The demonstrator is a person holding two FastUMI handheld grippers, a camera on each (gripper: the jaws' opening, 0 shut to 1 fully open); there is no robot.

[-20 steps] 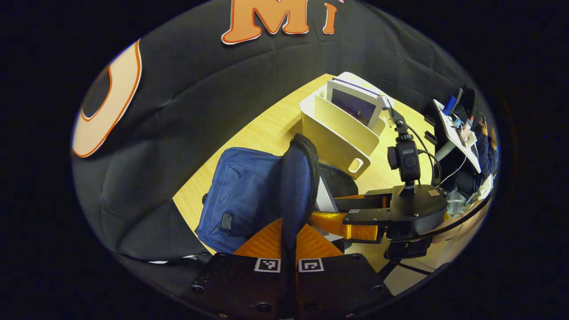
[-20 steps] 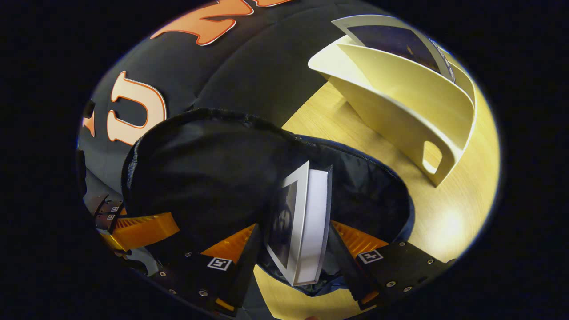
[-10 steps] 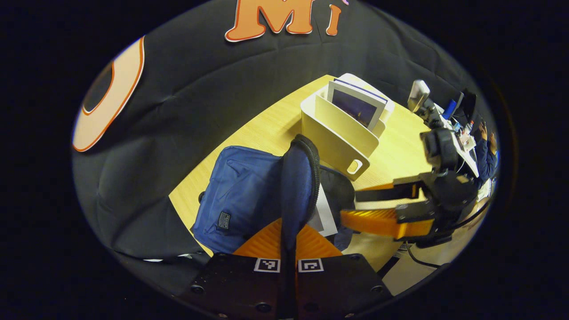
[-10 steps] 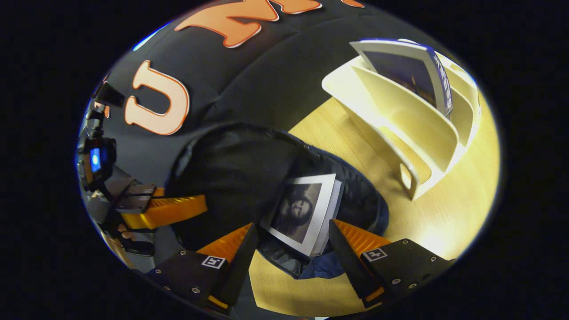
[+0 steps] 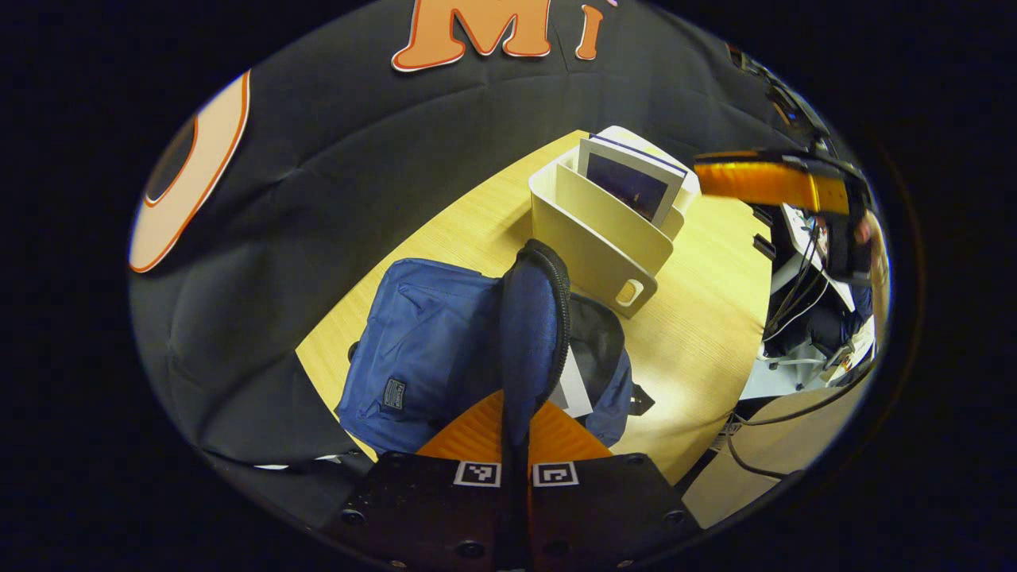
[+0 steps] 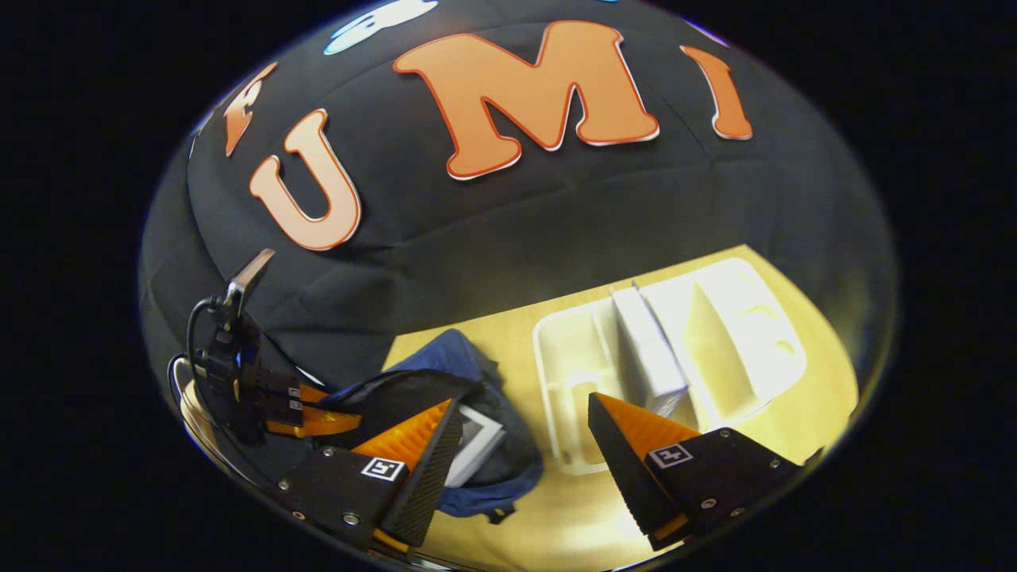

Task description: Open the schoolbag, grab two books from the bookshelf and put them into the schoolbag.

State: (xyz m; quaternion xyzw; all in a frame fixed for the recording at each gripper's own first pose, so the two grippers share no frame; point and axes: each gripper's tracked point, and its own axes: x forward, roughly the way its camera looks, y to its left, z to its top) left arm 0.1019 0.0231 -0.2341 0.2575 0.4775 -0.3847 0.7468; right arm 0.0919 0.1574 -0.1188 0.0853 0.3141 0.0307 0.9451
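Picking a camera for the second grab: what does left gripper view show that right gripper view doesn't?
Left gripper view: the left gripper, fingers clamped on the schoolbag flap and holding it up; the bag's front patch; the bookshelf side wall with its handle cut-out; the shelved book cover.
Right gripper view: the right gripper, fingers open; the bookshelf compartments from above, with the shelved book standing between dividers.
Both: schoolbag, first book inside it, bookshelf, shelved book, wooden table.

You have bare wooden tabletop [image 5: 699, 318] to pass over right of the blue fabric schoolbag [image 5: 429, 342], whose raised flap your left gripper [image 5: 515, 433] pinches, while the cream slotted bookshelf [image 5: 600, 238] blocks the far side.
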